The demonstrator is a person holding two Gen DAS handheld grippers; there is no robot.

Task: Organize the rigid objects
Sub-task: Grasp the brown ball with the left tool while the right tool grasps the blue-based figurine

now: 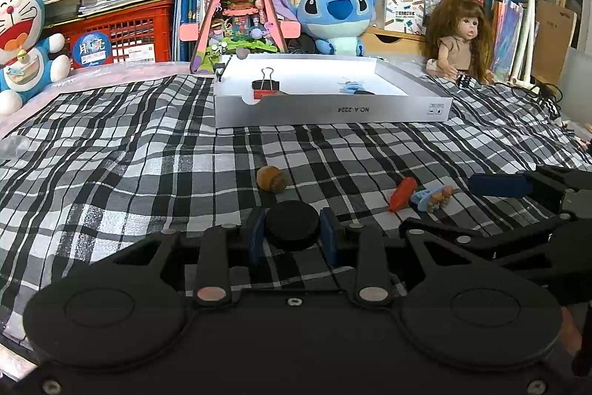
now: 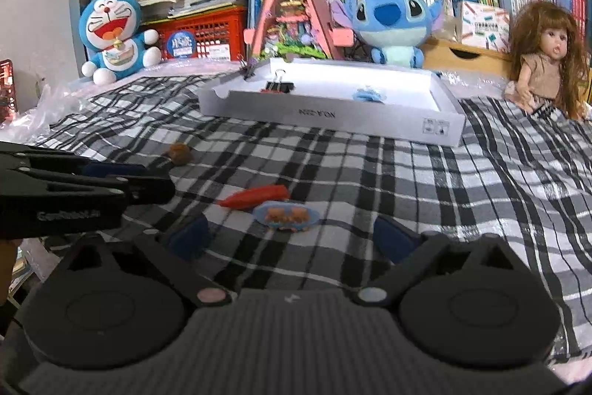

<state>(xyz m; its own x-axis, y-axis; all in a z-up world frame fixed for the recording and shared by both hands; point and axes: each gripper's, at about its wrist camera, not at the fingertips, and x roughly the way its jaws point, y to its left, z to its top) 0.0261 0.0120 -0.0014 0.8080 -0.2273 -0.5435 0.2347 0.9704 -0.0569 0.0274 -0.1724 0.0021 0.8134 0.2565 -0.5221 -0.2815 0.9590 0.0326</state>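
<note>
My left gripper is shut on a round black puck, its blue pads pressing both sides, low over the checked cloth. Ahead of it lie a brown nut-like piece, an orange-red carrot-shaped piece and a light blue clip with small bears. My right gripper stands open just short of the bear clip, with the carrot-shaped piece beyond it. The white box tray at the back holds a black binder clip and a blue item.
Plush toys, a doll, a pink triangular toy house, a red crate and stacked books line the back edge. The left gripper's body juts in at the left of the right wrist view. Cables lie at the far right.
</note>
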